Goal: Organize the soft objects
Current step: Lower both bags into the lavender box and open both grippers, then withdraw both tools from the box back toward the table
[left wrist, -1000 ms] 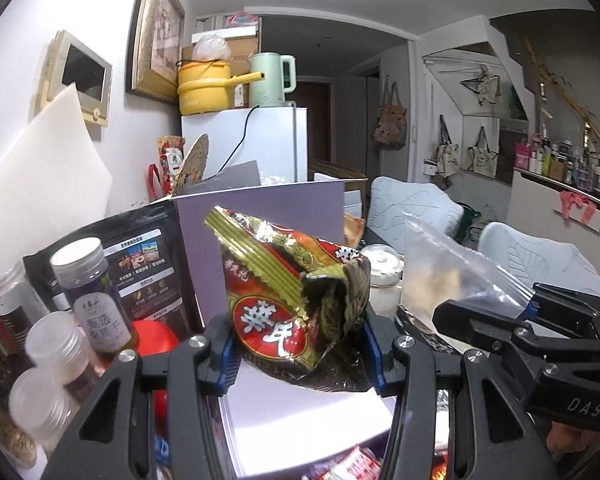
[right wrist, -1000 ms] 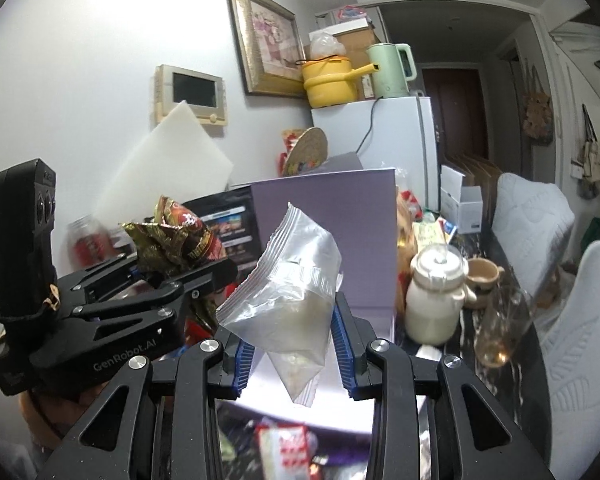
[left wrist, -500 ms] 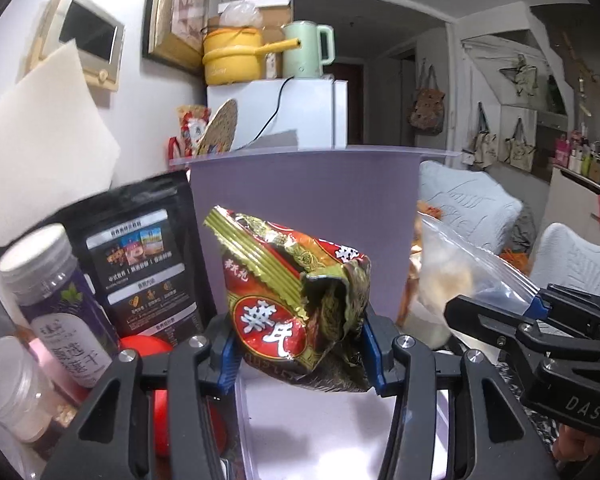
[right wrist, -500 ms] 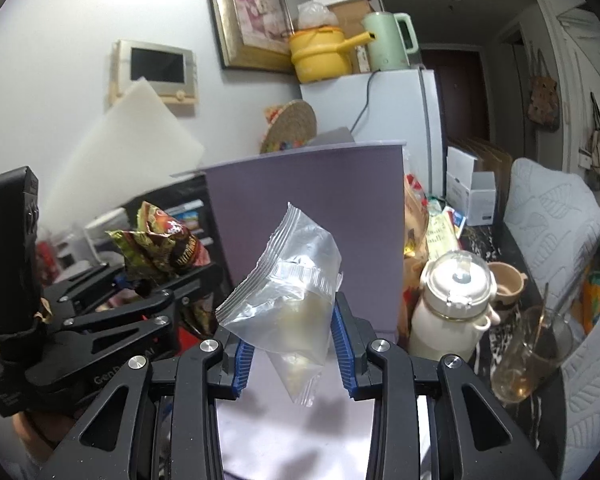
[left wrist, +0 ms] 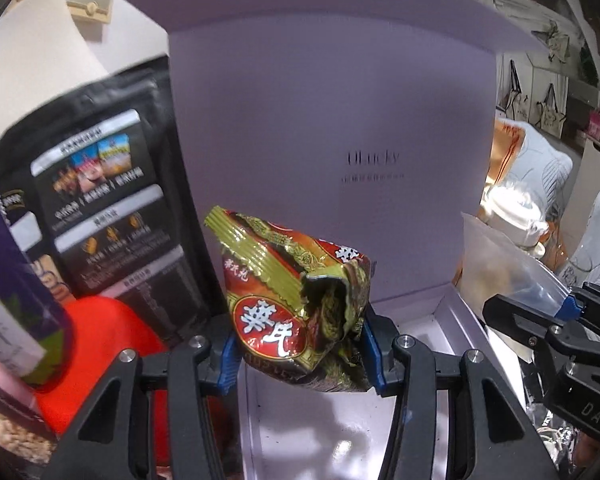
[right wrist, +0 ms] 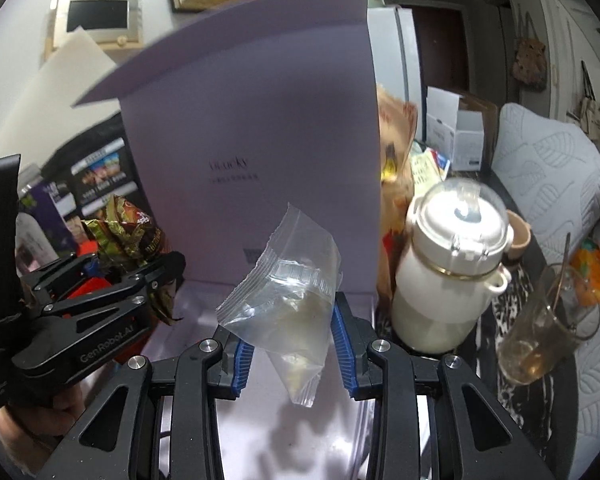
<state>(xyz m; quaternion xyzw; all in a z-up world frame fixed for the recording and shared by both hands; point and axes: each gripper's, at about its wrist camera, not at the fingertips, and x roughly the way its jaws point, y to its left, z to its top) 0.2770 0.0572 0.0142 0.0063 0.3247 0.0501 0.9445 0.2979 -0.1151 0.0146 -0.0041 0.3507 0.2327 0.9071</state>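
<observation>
left wrist view: red-gold snack packet [left wrist: 296, 312] is clenched by the left gripper [left wrist: 300, 348] above the lilac box [left wrist: 452, 320]; clear zip bag [right wrist: 292, 304], pinched by the right gripper [right wrist: 292, 344], hangs beside it. collision is risked, or spillage past the box's rim.

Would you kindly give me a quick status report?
Left gripper shut on snack packet. Right gripper shut on clear zip bag. Both over open lilac box; nothing in the way.
</observation>
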